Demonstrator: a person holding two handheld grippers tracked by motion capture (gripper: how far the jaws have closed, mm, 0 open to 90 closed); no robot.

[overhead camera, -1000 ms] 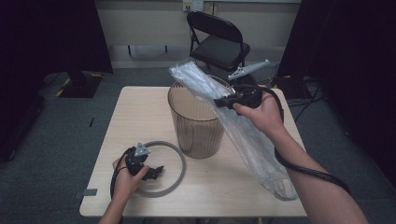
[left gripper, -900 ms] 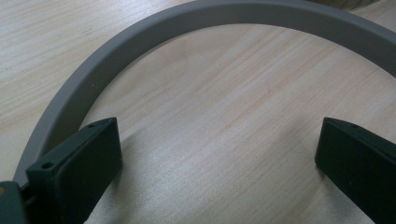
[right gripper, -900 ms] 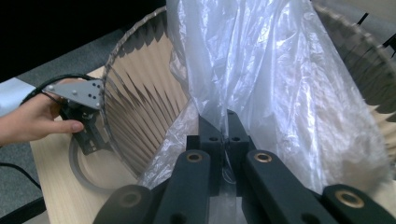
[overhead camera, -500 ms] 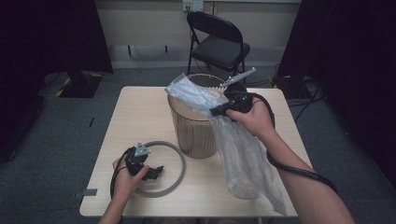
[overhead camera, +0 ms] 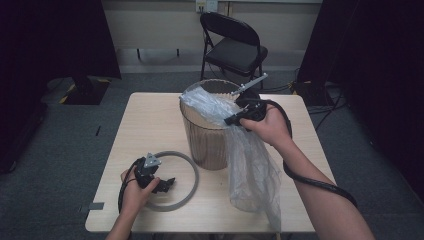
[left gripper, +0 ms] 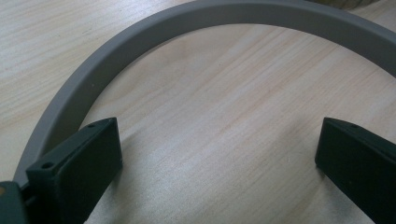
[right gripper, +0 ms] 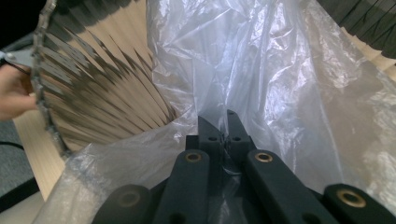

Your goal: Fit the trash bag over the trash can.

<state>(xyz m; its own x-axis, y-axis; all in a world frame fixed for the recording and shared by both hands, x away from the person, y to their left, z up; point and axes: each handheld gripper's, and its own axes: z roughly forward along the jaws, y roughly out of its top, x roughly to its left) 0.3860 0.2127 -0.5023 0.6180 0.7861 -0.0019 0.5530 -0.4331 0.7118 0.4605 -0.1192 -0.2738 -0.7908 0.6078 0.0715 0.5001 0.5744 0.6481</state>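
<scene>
A clear plastic bag (overhead camera: 247,160) hangs from my right gripper (overhead camera: 231,120), whose jaws are shut on a fold of it at the rim of the ribbed waste bin (overhead camera: 207,142). The bag's top lies over the bin's mouth and the rest drapes down the bin's right side onto the table. In the right gripper view the gripper (right gripper: 223,128) pinches the bag (right gripper: 280,79) beside the bin's ribbed inner wall (right gripper: 98,88). My left gripper (overhead camera: 167,184) rests open on the table inside the grey ring (overhead camera: 192,172). The left gripper view has the ring (left gripper: 196,18) arching past both spread fingertips (left gripper: 93,149).
The wooden table (overhead camera: 150,120) has free room at the left and back. A black folding chair (overhead camera: 235,47) stands behind it. Dark curtains close both sides. A black cable (overhead camera: 315,180) trails along my right forearm.
My right gripper has carried the bag down and leftward to the bin's rim, so the bag now drapes over the bin's mouth. The left gripper has stayed put.
</scene>
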